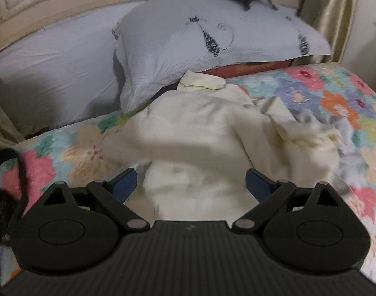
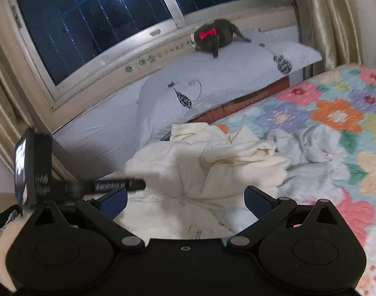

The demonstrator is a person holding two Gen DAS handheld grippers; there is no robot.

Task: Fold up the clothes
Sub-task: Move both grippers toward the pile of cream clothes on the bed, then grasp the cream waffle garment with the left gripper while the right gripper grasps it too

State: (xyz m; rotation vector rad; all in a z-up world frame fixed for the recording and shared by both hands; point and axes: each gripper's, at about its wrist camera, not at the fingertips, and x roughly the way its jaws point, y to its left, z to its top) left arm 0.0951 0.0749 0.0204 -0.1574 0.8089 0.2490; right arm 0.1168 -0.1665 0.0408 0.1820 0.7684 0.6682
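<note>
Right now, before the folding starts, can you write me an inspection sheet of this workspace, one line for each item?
Surface: bed with a floral quilt, bare at the far right.
Job's things: cream garment lying crumpled, not yet folded; a pale blue garment bunched beside it on its right.
Clutter: grey pillow behind the clothes; dark plush toy with a red bow on the pillow.
Grippers: left gripper open over the cream garment, holding nothing; right gripper open, holding nothing.
Cables: a black strap or cable at the left edge, which one unclear.
Surroundings: dark window, beige curtains.
</note>
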